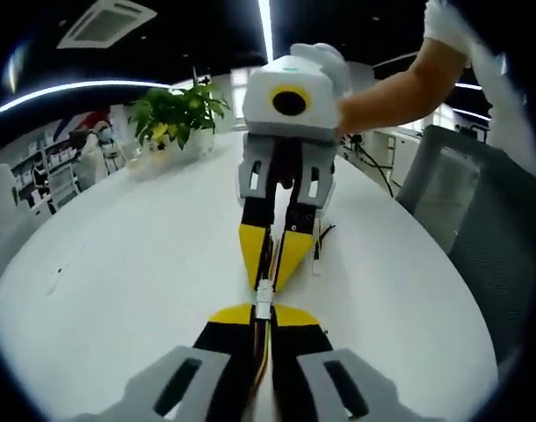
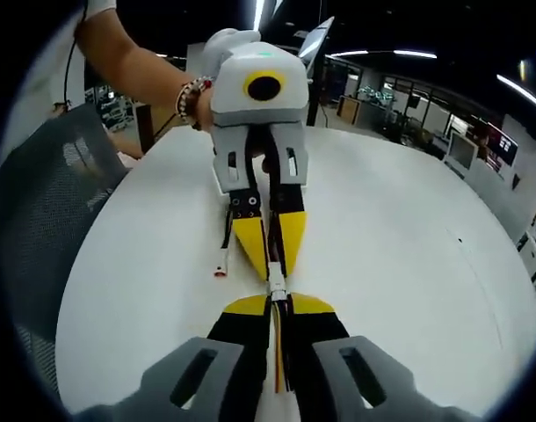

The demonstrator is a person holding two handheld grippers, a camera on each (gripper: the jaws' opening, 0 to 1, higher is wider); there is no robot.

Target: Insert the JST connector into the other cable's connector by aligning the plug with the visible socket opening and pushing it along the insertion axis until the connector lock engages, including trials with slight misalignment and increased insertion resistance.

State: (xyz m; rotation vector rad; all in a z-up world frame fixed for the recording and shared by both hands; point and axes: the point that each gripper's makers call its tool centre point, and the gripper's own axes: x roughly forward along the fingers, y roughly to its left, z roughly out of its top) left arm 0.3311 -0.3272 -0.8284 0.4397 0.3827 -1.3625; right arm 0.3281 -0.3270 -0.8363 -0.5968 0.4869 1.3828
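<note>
Above the white desk (image 1: 119, 290), the two grippers meet tip to tip, each facing the other along one line. In the left gripper view, the left gripper (image 1: 264, 316) rises from the bottom with its yellow-tipped jaws pinched narrow on a cable, whose red and yellow wires run back between them. Opposite, the right gripper (image 1: 275, 264) points down toward it, jaws likewise closed on its own cable. Between the two sets of tips sits the small white JST connector (image 1: 264, 297) (plug and socket appear joined, though whether the lock has caught cannot be told). The right gripper view shows the same meeting mirrored: the right gripper (image 2: 278, 309) below, the left gripper (image 2: 270, 264) above, the connector (image 2: 277, 287) between. A loose cable end (image 2: 220, 264) dangles beside the left gripper. A potted plant (image 1: 176, 114) stands at the far edge of the desk.
</note>
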